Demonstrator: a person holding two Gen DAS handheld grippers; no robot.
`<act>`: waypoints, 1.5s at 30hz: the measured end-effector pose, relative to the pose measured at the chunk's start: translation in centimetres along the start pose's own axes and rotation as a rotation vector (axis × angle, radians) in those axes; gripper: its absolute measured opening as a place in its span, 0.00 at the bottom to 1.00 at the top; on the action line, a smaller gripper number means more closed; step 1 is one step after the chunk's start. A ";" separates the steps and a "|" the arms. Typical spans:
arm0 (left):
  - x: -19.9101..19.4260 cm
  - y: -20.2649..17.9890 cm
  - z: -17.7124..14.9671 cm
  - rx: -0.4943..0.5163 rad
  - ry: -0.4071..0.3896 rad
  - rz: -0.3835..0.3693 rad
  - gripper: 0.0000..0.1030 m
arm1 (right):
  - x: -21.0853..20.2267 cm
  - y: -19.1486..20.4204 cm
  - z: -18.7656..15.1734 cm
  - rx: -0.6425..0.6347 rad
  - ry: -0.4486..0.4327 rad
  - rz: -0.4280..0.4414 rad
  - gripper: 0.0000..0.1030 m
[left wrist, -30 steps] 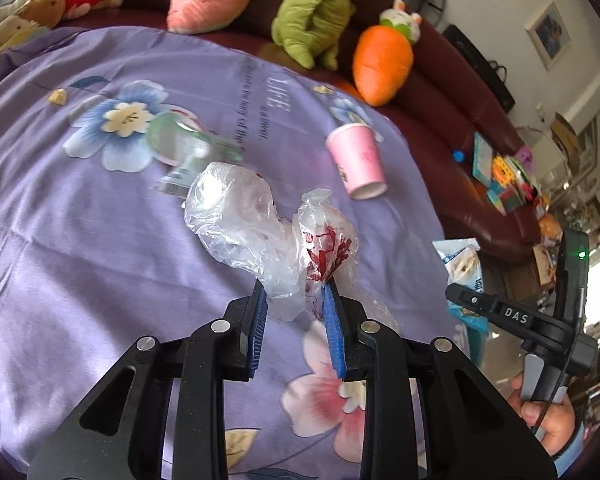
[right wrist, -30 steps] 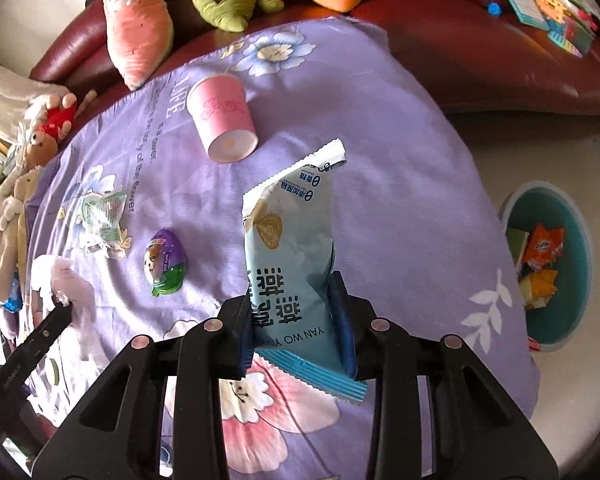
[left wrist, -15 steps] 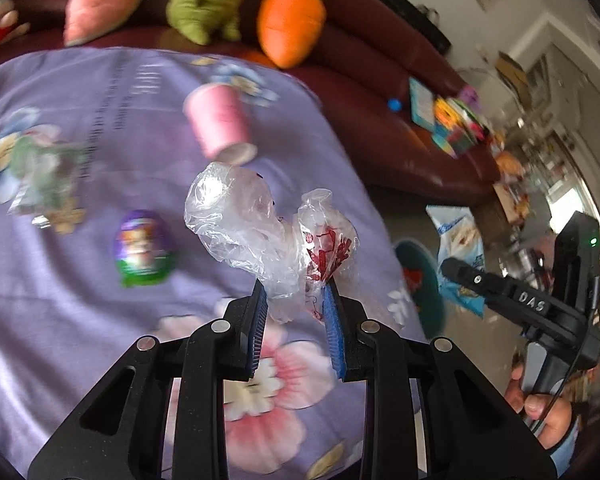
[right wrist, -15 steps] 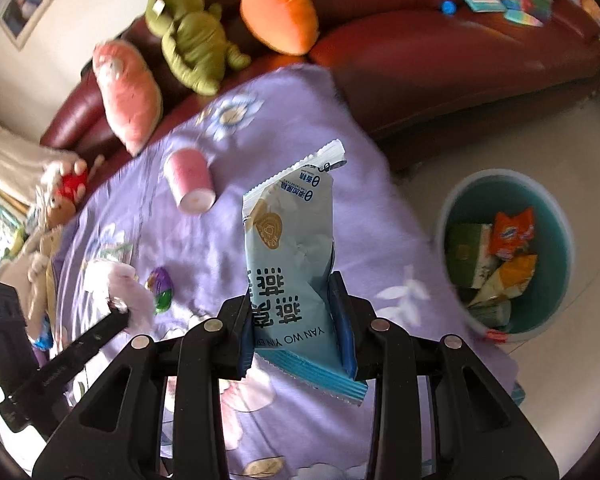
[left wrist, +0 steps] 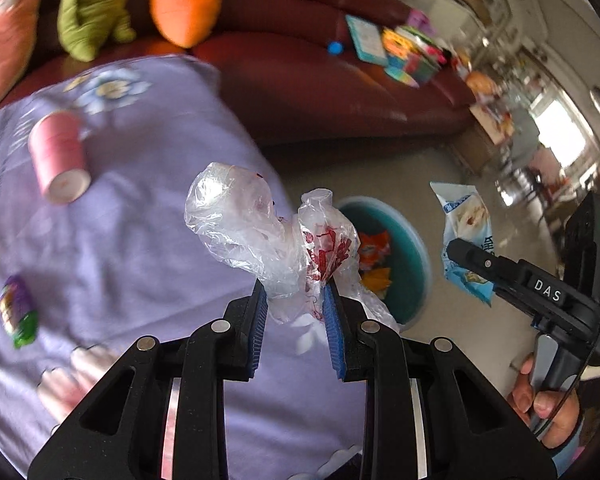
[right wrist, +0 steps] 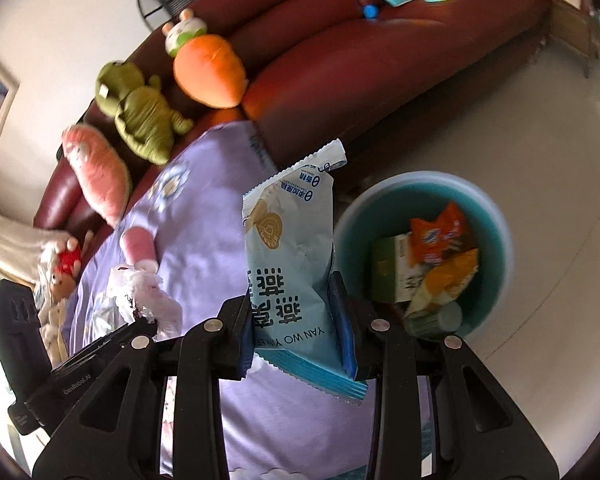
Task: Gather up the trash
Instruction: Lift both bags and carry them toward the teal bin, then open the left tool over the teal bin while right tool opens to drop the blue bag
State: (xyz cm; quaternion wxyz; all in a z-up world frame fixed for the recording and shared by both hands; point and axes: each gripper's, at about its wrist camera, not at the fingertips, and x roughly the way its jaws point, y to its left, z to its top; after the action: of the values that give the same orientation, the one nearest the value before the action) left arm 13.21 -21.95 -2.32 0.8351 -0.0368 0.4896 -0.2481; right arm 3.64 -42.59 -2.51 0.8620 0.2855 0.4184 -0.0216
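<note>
My left gripper (left wrist: 295,300) is shut on a crumpled clear plastic bag (left wrist: 260,236) with red print, held above the edge of the purple cloth. My right gripper (right wrist: 292,312) is shut on a light blue snack packet (right wrist: 290,248), held upright beside the teal bin (right wrist: 496,216). The bin stands on the floor and holds several wrappers; it also shows in the left wrist view (left wrist: 414,256), partly behind the bag. The packet (left wrist: 466,236) and the right gripper (left wrist: 472,258) show in the left wrist view, right of the bin. The plastic bag (right wrist: 140,292) shows at the left in the right wrist view.
A pink paper cup (left wrist: 58,156) lies on the purple flowered cloth (left wrist: 132,240), with a purple and green wrapper (left wrist: 18,316) at the left. A dark red sofa (left wrist: 308,76) holds plush toys (left wrist: 186,0) and books (left wrist: 384,44). Pale floor (right wrist: 520,100) surrounds the bin.
Both grippers have swung to the right, off the cloth towards the floor. The teal bin has come closer in both views. Both grips are unchanged.
</note>
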 end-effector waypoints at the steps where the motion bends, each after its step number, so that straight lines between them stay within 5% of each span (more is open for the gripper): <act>1: 0.7 -0.9 0.3 0.016 0.009 -0.003 0.27 | -0.2 -0.8 0.2 0.009 -0.011 -0.005 0.31; 17: 9.6 -8.1 2.6 0.148 0.132 -0.023 0.27 | -0.6 -11.1 1.1 0.176 -0.050 -0.058 0.31; 35: 15.3 -9.8 2.1 0.195 0.224 -0.021 0.30 | 1.1 -14.3 2.0 0.215 -0.025 -0.079 0.31; 36: 15.5 -9.9 2.1 0.195 0.226 -0.019 0.31 | 1.1 -14.3 1.9 0.217 -0.026 -0.080 0.31; 41: 15.7 -10.1 1.7 0.223 0.209 0.030 0.77 | 1.4 -14.4 2.2 0.222 -0.021 -0.083 0.31; 45: 15.0 -9.9 1.7 0.222 0.187 0.041 0.81 | 1.7 -14.3 2.2 0.219 -0.014 -0.083 0.31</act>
State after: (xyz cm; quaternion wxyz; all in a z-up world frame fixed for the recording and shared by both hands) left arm 16.85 -37.63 -10.42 0.7896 0.0893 0.5356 -0.2858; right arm 2.29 -55.35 -9.47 0.8267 0.3604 0.4191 -0.1048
